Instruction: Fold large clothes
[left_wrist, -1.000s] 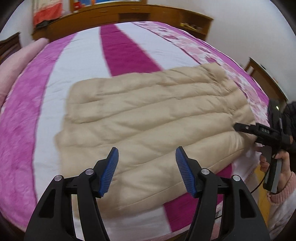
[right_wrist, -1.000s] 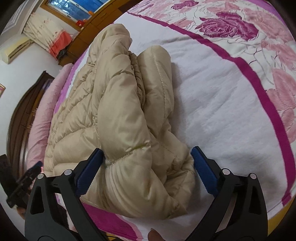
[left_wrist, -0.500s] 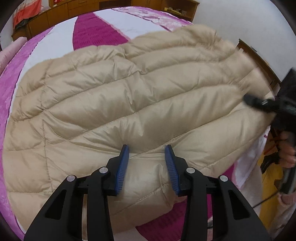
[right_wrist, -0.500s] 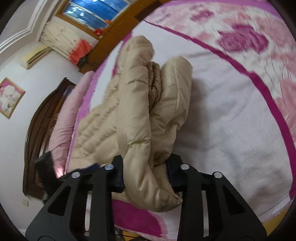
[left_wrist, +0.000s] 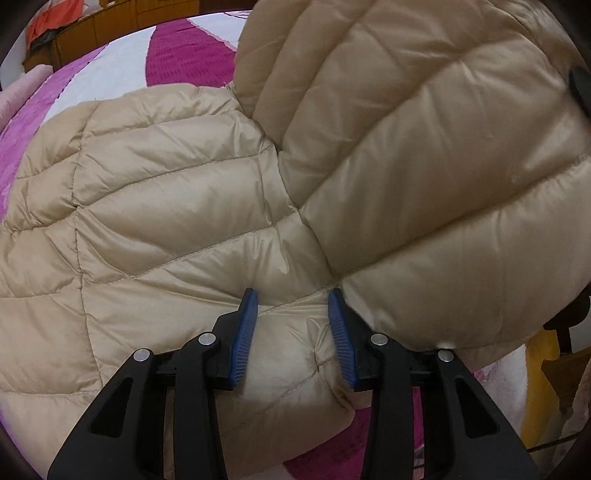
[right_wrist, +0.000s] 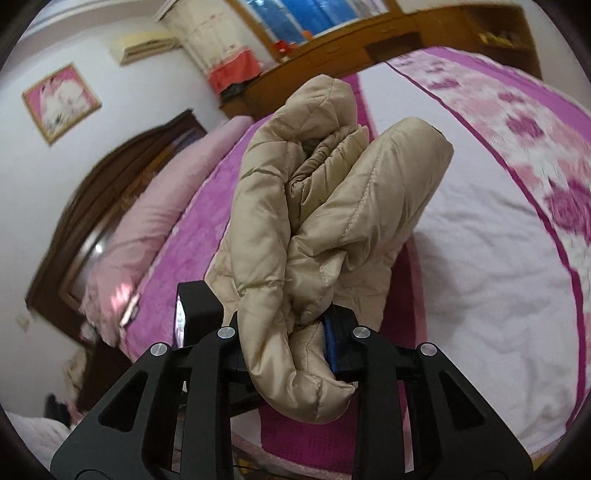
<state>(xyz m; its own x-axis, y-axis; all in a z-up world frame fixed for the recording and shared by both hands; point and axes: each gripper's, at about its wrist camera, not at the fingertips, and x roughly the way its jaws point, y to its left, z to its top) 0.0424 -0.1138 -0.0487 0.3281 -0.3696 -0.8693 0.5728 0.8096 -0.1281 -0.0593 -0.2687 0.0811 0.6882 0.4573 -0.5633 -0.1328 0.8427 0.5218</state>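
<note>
Both jaws clamped on the beige down jacket (left_wrist: 184, 206) — left gripper (left_wrist: 291, 332) at the hem, right gripper (right_wrist: 291, 347) closing on its raised end. I'd carry over level — seams aligned.

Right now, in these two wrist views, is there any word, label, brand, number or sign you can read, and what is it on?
None can be read.
Beige quilted jacket: no tag or print shows.
Framed picture on the wall: a blurred pink and white image, no lettering made out.
Wall air conditioner: any badge is too small and blurred.
Floral bedspread: pattern only.
</note>
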